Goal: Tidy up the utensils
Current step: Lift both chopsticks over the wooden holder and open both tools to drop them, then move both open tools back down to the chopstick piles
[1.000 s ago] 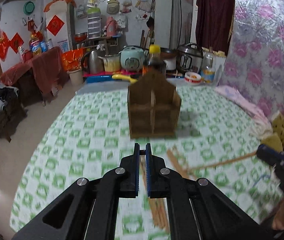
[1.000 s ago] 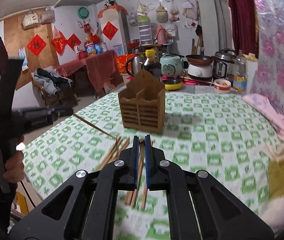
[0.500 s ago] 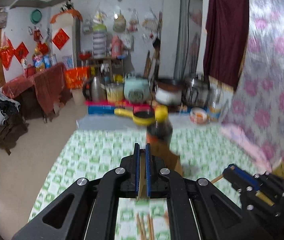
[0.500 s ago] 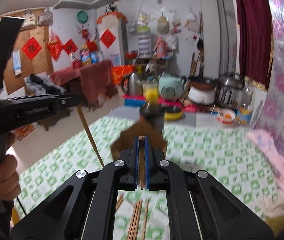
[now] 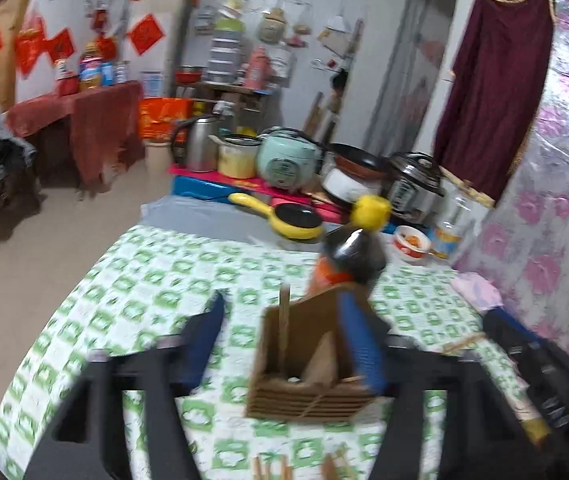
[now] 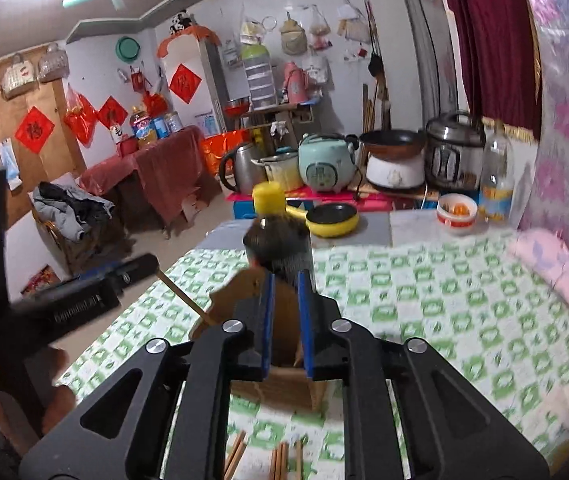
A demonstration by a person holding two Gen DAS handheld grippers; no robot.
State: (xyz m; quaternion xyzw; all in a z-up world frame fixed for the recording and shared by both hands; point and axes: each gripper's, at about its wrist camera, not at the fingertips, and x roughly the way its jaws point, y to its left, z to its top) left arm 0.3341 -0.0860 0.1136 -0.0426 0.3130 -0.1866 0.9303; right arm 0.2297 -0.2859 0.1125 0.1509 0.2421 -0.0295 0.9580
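A brown wooden utensil holder (image 5: 308,364) stands on the green-checked table. One chopstick (image 5: 283,328) stands upright in its left compartment. My left gripper (image 5: 284,336) is open wide, its blue fingers either side of the holder, blurred by motion. My right gripper (image 6: 287,320) is open a little above the holder (image 6: 280,344), with nothing visible between its fingers. In the right wrist view the left gripper (image 6: 84,296) is at the left with a chopstick (image 6: 186,300) slanting from it into the holder. Loose chopsticks (image 6: 280,460) lie on the table near me.
A dark sauce bottle with a yellow cap (image 5: 358,248) stands just behind the holder. A yellow pan (image 5: 284,220), a bowl (image 5: 412,242), cookers and a kettle stand at the table's far end. A pink cloth (image 6: 556,264) lies at the right edge.
Both grippers rose and moved over the holder. The left gripper opened wide and a chopstick now stands in the holder. The right gripper opened slightly.
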